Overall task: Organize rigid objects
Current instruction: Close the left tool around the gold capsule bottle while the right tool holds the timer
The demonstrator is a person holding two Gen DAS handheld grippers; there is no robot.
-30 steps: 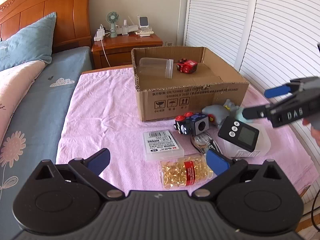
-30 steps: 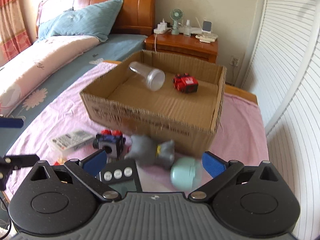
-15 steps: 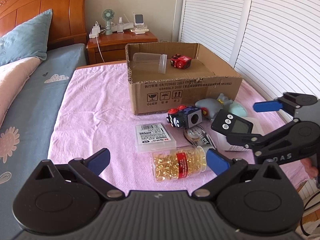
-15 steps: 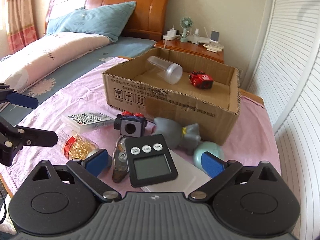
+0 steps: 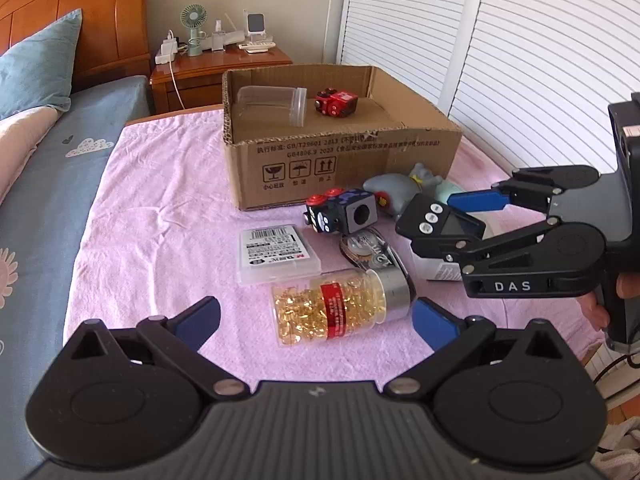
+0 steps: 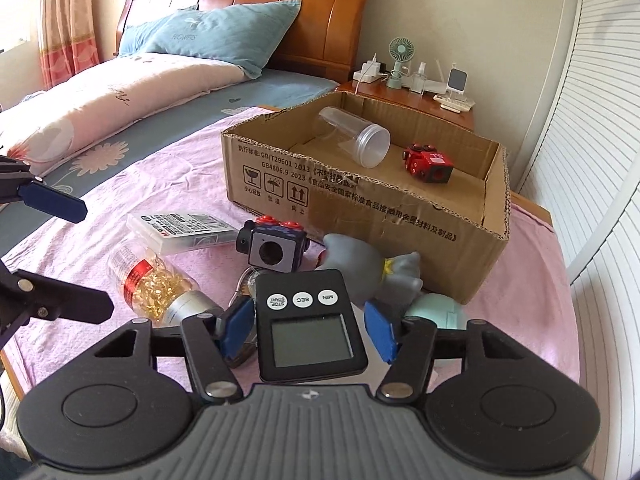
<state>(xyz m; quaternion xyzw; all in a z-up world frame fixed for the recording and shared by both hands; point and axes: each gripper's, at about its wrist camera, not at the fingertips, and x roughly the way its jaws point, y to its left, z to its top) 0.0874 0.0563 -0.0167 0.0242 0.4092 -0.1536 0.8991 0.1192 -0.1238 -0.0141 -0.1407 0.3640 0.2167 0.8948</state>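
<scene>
Where toys lie scattered, pink cloth beside bed.

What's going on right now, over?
Right gripper straddling black timer, not yet clamped. Left gripper open near capsule bottle. Path to box clear.

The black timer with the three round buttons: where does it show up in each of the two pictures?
Left wrist view: the black timer sits right of centre, between the right tongs, just past the capsule bottle.
Right wrist view: the timer is at bottom centre, between the blue pads of the same tongs.
Shared landmark: the cardboard box stands behind it in both.
</scene>
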